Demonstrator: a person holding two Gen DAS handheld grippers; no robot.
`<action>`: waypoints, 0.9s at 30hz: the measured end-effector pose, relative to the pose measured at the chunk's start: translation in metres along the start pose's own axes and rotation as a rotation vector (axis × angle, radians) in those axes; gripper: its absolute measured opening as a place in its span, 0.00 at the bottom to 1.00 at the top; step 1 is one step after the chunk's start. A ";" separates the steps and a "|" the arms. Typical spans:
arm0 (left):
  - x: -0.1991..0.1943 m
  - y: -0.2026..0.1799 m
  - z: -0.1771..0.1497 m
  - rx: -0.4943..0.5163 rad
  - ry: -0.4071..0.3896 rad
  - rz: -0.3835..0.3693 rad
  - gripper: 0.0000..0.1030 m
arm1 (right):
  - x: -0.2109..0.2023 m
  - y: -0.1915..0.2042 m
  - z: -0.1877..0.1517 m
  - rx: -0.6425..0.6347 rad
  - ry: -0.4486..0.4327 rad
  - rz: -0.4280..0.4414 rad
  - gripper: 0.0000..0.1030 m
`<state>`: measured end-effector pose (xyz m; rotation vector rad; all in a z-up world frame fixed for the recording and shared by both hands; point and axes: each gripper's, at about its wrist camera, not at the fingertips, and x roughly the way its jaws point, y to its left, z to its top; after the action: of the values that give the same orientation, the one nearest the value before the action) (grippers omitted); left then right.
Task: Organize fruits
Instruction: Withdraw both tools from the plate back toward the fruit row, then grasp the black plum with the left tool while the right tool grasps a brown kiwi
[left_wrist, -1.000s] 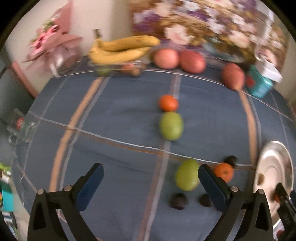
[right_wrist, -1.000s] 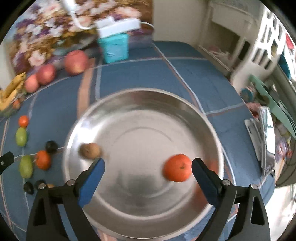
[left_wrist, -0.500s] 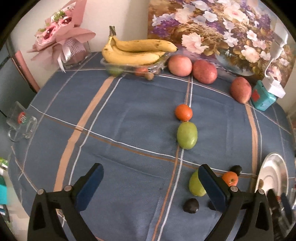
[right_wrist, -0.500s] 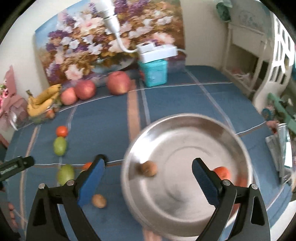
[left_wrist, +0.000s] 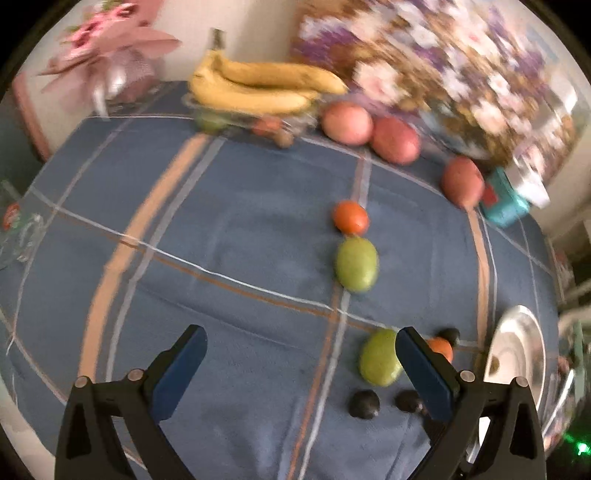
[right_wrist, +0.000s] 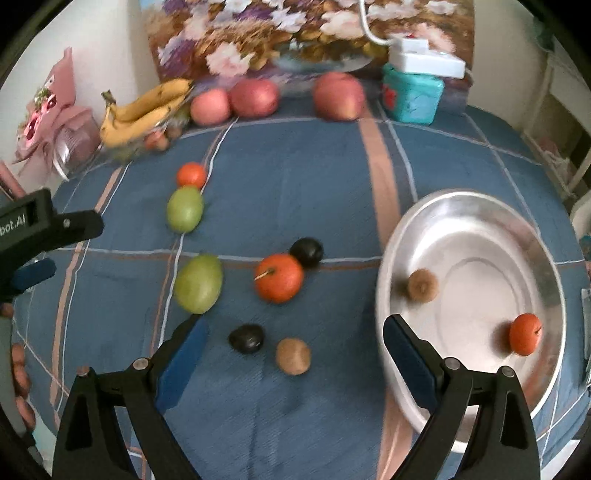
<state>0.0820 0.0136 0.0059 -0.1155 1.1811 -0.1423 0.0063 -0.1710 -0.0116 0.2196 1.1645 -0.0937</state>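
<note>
A steel bowl (right_wrist: 476, 206) on the blue cloth holds an orange (right_wrist: 524, 334) and a brown kiwi (right_wrist: 423, 285). Left of it lie an orange (right_wrist: 279, 277), two dark fruits (right_wrist: 306, 252) (right_wrist: 246, 338), a kiwi (right_wrist: 293, 356), two green mangoes (right_wrist: 198, 282) (right_wrist: 184, 208) and a small orange (right_wrist: 191, 174). My right gripper (right_wrist: 291, 354) is open and empty, above the loose kiwi. My left gripper (left_wrist: 301, 363) is open and empty, left of the near mango (left_wrist: 380, 356); the bowl (left_wrist: 517, 354) shows at the right edge.
Bananas (right_wrist: 147, 110) on a clear tray, three red apples (right_wrist: 255, 96) and a teal box (right_wrist: 412, 96) line the far edge before a flower painting. A pink bouquet (right_wrist: 48, 122) stands at far left. A glass mug (left_wrist: 18, 232) sits at the left edge.
My right gripper swung left, from over the bowl to over the loose fruits. The orange now rests in the bowl. My left gripper shifted slightly nearer the table.
</note>
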 end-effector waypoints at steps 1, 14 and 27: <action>0.005 -0.005 -0.002 0.029 0.021 -0.014 1.00 | 0.002 0.000 -0.001 0.008 0.012 0.005 0.93; 0.048 -0.033 -0.021 0.082 0.216 -0.136 1.00 | 0.002 -0.014 -0.003 0.032 0.019 -0.051 0.71; 0.063 -0.031 -0.030 0.014 0.310 -0.181 0.88 | 0.010 -0.009 -0.006 0.009 0.068 -0.023 0.43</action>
<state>0.0757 -0.0280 -0.0575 -0.1927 1.4779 -0.3370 0.0031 -0.1778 -0.0245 0.2188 1.2351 -0.1130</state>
